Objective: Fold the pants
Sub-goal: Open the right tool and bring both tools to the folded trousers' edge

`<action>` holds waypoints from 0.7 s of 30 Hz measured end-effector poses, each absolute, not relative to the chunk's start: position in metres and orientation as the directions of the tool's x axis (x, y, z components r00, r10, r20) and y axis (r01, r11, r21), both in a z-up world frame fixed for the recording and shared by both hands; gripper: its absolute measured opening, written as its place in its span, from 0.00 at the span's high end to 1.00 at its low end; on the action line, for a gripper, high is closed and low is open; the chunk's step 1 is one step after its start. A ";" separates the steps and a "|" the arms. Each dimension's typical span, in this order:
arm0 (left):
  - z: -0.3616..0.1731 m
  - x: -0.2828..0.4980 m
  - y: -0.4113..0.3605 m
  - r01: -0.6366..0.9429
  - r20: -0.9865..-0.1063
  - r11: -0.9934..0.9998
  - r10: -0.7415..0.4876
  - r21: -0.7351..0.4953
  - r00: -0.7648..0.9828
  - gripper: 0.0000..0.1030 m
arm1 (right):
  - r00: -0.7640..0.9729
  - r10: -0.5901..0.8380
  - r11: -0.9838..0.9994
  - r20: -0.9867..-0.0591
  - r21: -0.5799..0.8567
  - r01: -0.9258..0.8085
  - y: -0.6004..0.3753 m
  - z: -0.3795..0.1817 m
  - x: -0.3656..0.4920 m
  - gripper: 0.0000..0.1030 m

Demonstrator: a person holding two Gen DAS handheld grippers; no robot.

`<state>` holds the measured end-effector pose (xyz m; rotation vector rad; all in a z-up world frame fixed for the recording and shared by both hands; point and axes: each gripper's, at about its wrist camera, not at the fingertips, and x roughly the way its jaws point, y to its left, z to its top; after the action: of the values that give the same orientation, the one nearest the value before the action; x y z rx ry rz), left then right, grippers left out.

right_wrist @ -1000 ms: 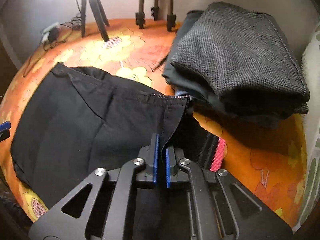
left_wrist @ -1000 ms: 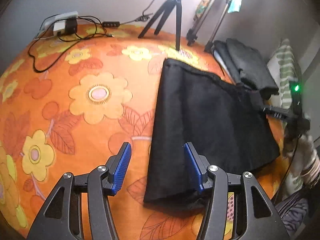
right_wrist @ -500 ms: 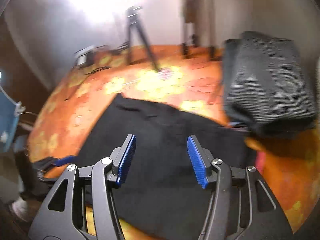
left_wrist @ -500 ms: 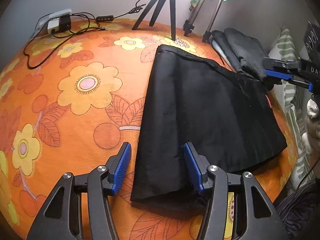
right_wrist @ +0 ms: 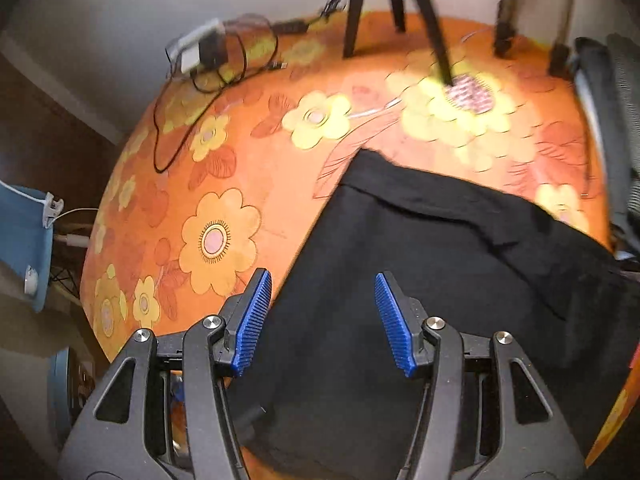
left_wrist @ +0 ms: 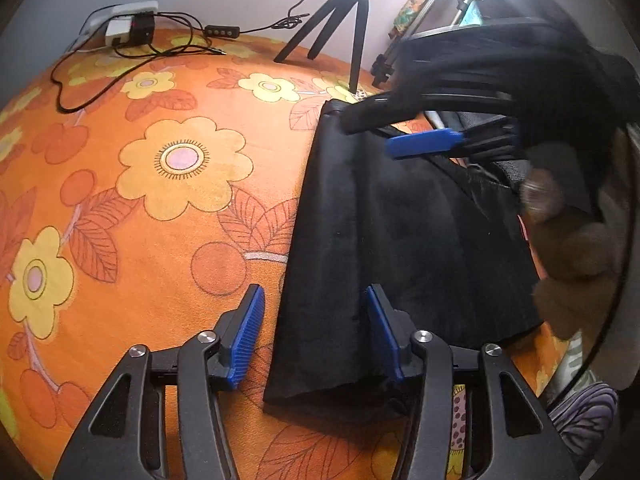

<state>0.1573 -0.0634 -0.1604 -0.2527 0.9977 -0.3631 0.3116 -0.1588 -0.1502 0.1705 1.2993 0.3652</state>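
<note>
Right gripper (right_wrist: 320, 322) has swung over black pants (right_wrist: 440, 280), jaws apart.

Both wrist views close above shared pants (left_wrist: 400, 240).

bright glare at top of left view, heavy fisheye curving, motion blur in right view

Honestly there's no readable text anywhere I can see from either wrist cam. No labels, brands or numbers on the black pants (left_wrist: 400, 240), nothing printed on the orange flowered cover (left_wrist: 160, 200), and the power strip (left_wrist: 120, 26) and inline remote (left_wrist: 222, 31) by the wall are too small and soft to make out any markings.
</note>
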 end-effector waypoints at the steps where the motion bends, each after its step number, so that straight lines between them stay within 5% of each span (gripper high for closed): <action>1: -0.161 0.157 -0.063 0.182 -0.769 0.910 -0.412 -0.372 0.489 0.55 | 0.208 0.352 0.933 -0.913 0.323 -0.161 -0.154 -0.154 0.315 0.45; 17: -0.154 0.153 -0.052 0.199 -0.757 0.905 -0.424 -0.376 0.497 0.58 | 0.109 0.033 0.977 -0.994 0.009 -0.215 -0.080 -0.193 0.337 0.41; 19: -0.154 0.152 -0.050 0.198 -0.758 0.904 -0.426 -0.378 0.495 0.58 | 0.103 0.034 0.979 -0.994 0.012 -0.205 -0.081 -0.193 0.337 0.47; 21: -0.155 0.152 -0.051 0.203 -0.761 0.905 -0.425 -0.375 0.490 0.58 | 0.115 0.022 0.979 -0.993 -0.001 -0.203 -0.082 -0.192 0.336 0.63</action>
<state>0.1522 -0.0505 -0.1548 -0.2485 0.9888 -0.3861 0.3360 -0.0817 -0.1922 -0.1493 1.4478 0.1658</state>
